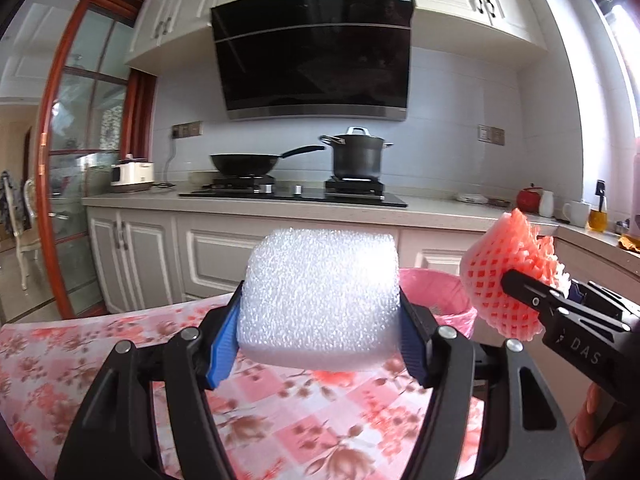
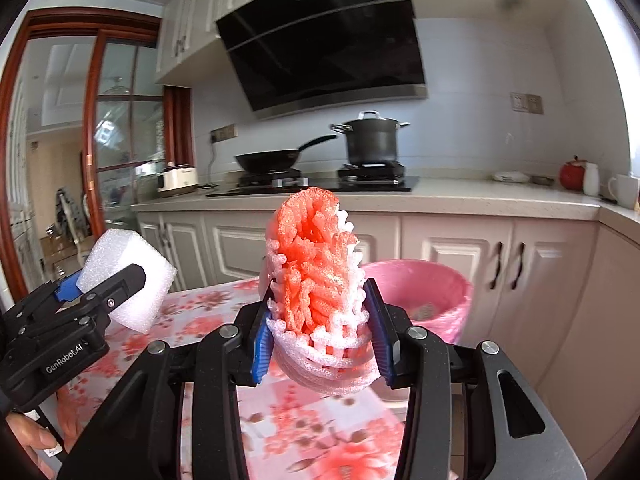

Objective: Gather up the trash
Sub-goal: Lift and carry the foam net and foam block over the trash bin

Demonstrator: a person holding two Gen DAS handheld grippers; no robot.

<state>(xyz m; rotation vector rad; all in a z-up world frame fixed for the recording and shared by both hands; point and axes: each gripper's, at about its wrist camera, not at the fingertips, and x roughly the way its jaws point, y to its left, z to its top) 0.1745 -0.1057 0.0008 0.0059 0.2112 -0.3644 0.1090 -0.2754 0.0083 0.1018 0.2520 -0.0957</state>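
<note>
left gripper (image 1: 320,320) jaws clamped on white foam block (image 1: 320,300), right gripper (image 2: 320,332) jaws clamped on red foam net (image 2: 316,280). both held above floral worktop (image 1: 80,360), pink bin (image 2: 420,292) just beyond.

White foam block (image 1: 320,300), my blue pads (image 1: 220,344), red-and-white foam net (image 2: 316,280), pink bin liner (image 2: 420,292), pink floral tablecloth (image 1: 80,360).

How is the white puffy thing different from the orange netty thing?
The white foam block is plain white and solid-looking; the foam fruit net is orange-red with white, and full of holes. The block is chunky and rounded; the net is a squashed, mesh sleeve. The left gripper holds the block; the right gripper holds the net. Both are foam packing, clamped above the flowery tablecloth.
</note>
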